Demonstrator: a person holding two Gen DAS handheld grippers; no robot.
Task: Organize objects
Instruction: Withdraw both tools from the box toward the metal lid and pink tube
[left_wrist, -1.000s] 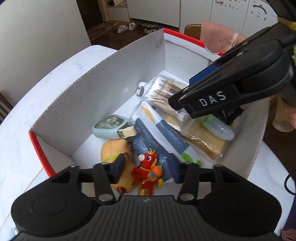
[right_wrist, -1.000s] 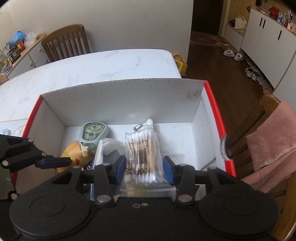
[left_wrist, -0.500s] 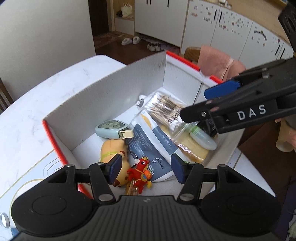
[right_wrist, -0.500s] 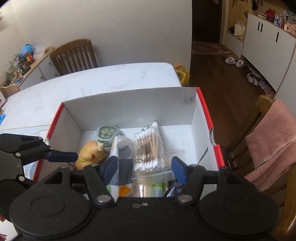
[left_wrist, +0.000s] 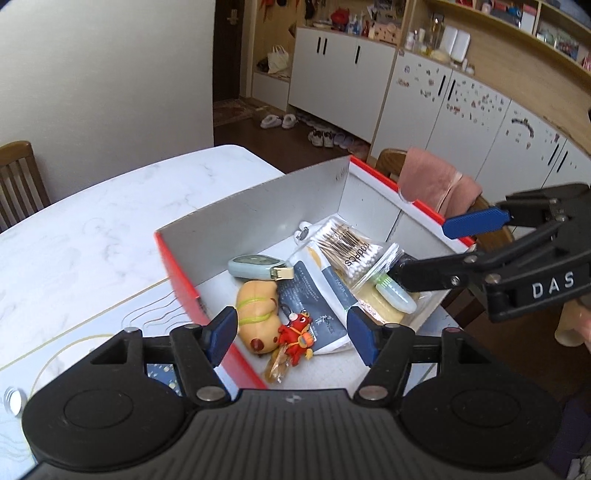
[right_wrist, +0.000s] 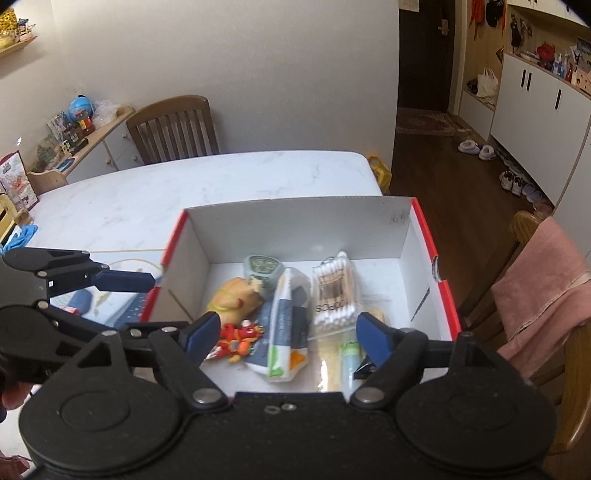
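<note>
The red-edged white cardboard box (left_wrist: 255, 221) sits on the white marble-pattern table (left_wrist: 92, 221), at the table's edge nearest the wooden chair draped with a pink towel (right_wrist: 546, 280). All sorted items lie on the box floor.

Contents as observed: a pale green rounded case with a cream clasp (left_wrist: 255, 265) against the far wall; a tan plush toy bound with a yellow-green band (left_wrist: 256, 314) beside it; a small red cartoon figure keychain (left_wrist: 297, 334) just in front of the plush, with a clear wrapped piece below it whose contents cannot be identified. A white and dark blue paper packet (left_wrist: 317, 306) lies lengthwise at centre. A clear bag of cotton swabs marked 100PCS (left_wrist: 347, 247) lies next to it, partly overlapping a clear pouch holding a yellow sheet and a pale green tube (left_wrist: 393, 295). A small metal clip near the bag's far end is too small to identify.

The left gripper (left_wrist: 291, 334) hangs above the box's near corner, jaws spread wide, nothing between them. The right gripper (right_wrist: 288, 332) hangs above the opposite side, jaws likewise wide apart and empty; its lower finger hides part of the pouch in the left view. A dark object under its right finger in the right view cannot be made out.
</note>
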